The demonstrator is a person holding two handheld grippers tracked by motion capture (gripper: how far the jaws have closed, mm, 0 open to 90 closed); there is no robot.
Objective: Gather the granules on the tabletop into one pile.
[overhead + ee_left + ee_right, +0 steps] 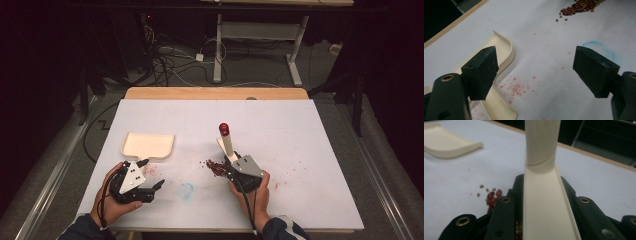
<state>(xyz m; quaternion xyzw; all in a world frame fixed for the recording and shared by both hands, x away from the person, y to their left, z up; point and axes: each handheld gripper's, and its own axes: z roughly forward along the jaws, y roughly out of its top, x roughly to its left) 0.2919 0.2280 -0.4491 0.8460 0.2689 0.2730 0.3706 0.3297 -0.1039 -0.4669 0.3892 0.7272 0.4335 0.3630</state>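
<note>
A cream dustpan (148, 145) lies at the left of the white table. My left gripper (153, 173) hovers just in front of its near right corner, jaws wide open with nothing between them. In the left gripper view (536, 67) the left jaw sits over the dustpan's rim (505, 47). My right gripper (234, 169) is shut on a cream hand tool (226, 142) with a red knob (224, 128); its handle points away from me. The tool's flat part (544, 202) runs between the jaws (542, 181). A small pile of red and green beans (215, 166) lies just left of that gripper.
Red stains and a faint blue mark (186, 190) dot the white sheet between my hands. The table's wooden far edge (215, 93) borders a dark floor with cables and a desk frame. The beans (579, 6) lie beyond the left gripper.
</note>
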